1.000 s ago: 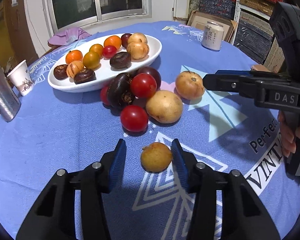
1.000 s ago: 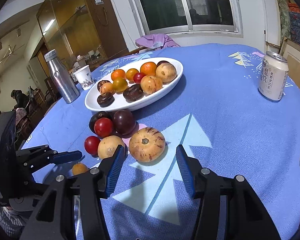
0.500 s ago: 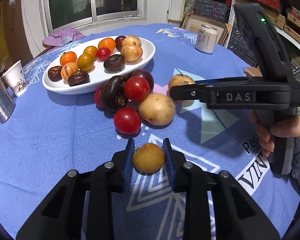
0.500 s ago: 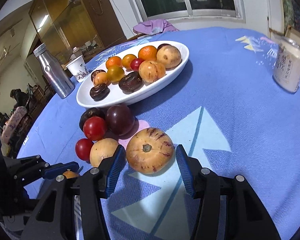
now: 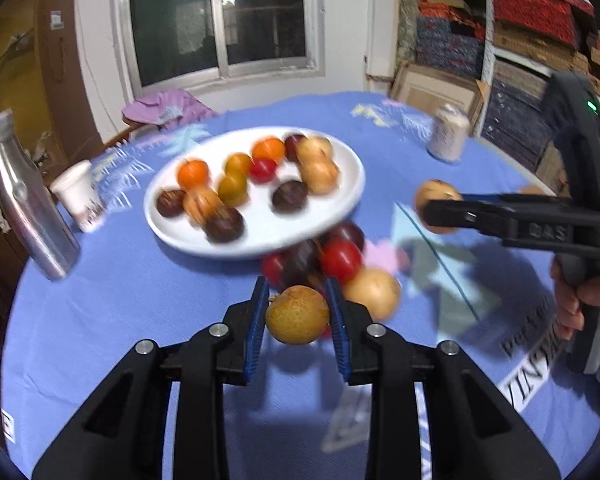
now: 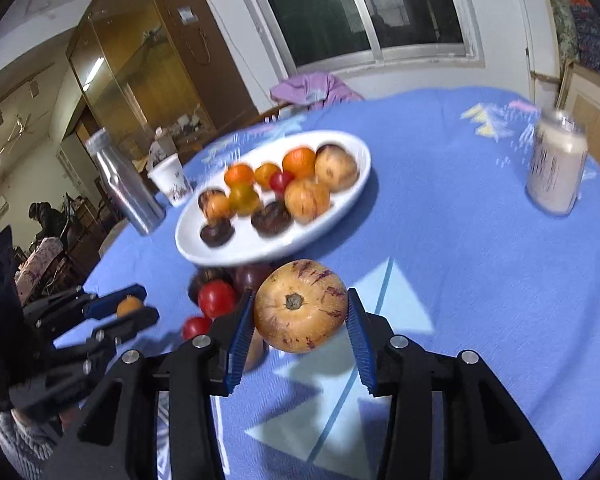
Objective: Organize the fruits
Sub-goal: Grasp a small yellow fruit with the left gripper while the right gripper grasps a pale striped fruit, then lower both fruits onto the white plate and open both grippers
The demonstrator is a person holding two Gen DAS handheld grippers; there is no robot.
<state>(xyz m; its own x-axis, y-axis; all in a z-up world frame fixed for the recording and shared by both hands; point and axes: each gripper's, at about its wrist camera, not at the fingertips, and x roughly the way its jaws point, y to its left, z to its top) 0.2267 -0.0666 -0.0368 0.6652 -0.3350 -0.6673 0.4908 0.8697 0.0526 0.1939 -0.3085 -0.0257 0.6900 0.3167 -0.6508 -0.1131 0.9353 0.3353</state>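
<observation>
My left gripper (image 5: 298,316) is shut on a small yellow-brown fruit (image 5: 297,315) and holds it above the blue tablecloth. My right gripper (image 6: 300,312) is shut on a large streaked yellow fruit (image 6: 300,305), also lifted; both show in each other's view, the right one with its fruit (image 5: 436,194), the left one with its fruit (image 6: 129,305). A white oval plate (image 5: 340,208) behind holds several oranges, tomatoes, dark and tan fruits. Loose red tomatoes (image 5: 340,260), dark fruits and a tan fruit (image 5: 374,292) lie on the cloth between plate and grippers.
A metal bottle (image 5: 24,204) and a paper cup (image 5: 78,196) stand at the left of the round table. A drink can (image 5: 448,132) stands at the far right. A purple cloth (image 5: 164,106) lies at the far edge. Boxes and shelves stand to the right.
My left gripper has closed on the small fruit and lifted it. My right gripper has closed on the large streaked fruit and lifted it off the cloth.
</observation>
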